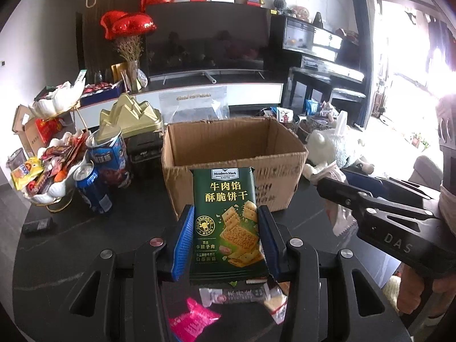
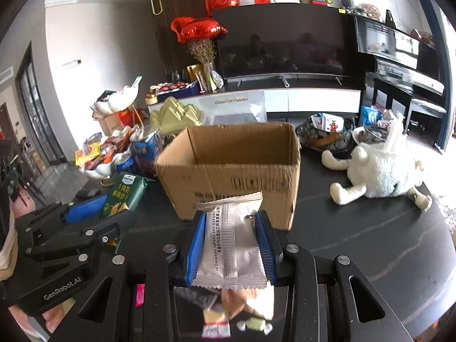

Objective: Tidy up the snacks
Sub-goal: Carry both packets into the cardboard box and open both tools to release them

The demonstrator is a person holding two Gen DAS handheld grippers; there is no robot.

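The left tool grips a green cracker packet; the right tool clamps a silver snack pouch. Both hang above the bench, the empty cardboard box just ahead. Carrying step; next, reach forward over its rim and release.

This is showing a living room in a home. A large dark television is standing on a low white cabinet against the wall, and red heart balloons are hanging beside it over a vase of dried flowers. A black upright piano with its stool is standing to the right. A white plush toy is lying on the dark bench, where bowls of wrapped snacks and drink cans are crowding around an open cardboard box. Daylight is coming in from a big window.
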